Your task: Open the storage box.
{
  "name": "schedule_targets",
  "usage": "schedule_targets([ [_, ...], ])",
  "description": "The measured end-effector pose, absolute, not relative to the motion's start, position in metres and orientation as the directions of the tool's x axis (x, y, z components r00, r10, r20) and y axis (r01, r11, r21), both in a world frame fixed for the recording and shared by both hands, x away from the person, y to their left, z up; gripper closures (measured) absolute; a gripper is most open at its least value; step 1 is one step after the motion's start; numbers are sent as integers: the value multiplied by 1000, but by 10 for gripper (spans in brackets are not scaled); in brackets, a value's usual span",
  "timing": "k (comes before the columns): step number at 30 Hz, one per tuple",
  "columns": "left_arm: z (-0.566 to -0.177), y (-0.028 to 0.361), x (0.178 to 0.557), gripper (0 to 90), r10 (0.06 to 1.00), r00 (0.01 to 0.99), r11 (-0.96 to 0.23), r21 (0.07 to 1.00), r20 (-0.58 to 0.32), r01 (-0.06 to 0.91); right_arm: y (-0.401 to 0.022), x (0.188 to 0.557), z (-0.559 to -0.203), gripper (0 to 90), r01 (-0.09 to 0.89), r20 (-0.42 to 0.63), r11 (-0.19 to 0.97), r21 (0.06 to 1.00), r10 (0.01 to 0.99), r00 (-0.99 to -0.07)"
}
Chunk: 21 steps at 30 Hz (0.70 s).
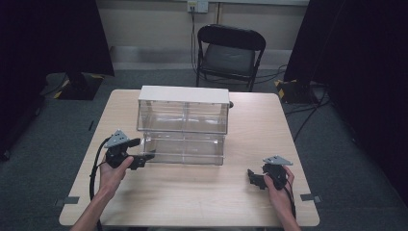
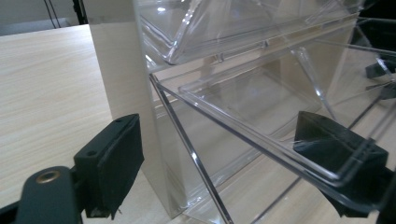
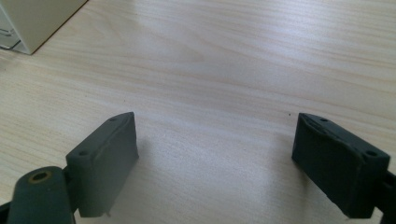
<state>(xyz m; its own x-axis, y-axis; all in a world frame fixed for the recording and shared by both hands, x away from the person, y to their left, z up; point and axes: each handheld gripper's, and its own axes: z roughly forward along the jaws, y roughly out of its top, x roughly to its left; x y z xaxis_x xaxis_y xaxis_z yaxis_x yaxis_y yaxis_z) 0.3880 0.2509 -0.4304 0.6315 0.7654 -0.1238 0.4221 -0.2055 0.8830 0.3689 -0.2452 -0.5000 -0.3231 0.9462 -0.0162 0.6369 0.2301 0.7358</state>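
On the light wooden bench (image 1: 192,192), a clear two-tier drawer unit (image 1: 183,125) with a pale top, set toward the far middle, lower drawer (image 2: 261,140) pulled out toward the near edge. Left tool (image 1: 144,159) at the drawer's front left corner, jaws wide apart, one outside the corner and one seen through the clear front wall, not clamped. Right tool (image 1: 255,178) low over bare wood near the right front corner, well apart from the unit, jaws spread wide, holding nothing.

A black folding chair (image 1: 230,53) stands beyond the wooden table (image 1: 192,192), on grey carpet (image 1: 53,144).
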Motion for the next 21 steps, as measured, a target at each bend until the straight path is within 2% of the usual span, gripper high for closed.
schedule_targets([
  [7, -428, 247, 391, 161, 763, 637, -209, 888, -114, 409, -245, 369, -500, 133, 637, -16, 230, 736, 946, -323],
  [15, -424, 247, 393, 165, 773, 616, -147, 902, -152, 407, -245, 369, -500, 133, 637, -16, 230, 736, 946, -323],
  [17, -420, 243, 392, 191, 775, 619, -162, 904, -132, 395, -245, 369, -500, 133, 636, -17, 231, 736, 946, -323],
  [21, -420, 241, 394, 180, 772, 624, -175, 902, -123, 394, -245, 369, -500, 133, 636, -17, 230, 736, 946, -323],
])
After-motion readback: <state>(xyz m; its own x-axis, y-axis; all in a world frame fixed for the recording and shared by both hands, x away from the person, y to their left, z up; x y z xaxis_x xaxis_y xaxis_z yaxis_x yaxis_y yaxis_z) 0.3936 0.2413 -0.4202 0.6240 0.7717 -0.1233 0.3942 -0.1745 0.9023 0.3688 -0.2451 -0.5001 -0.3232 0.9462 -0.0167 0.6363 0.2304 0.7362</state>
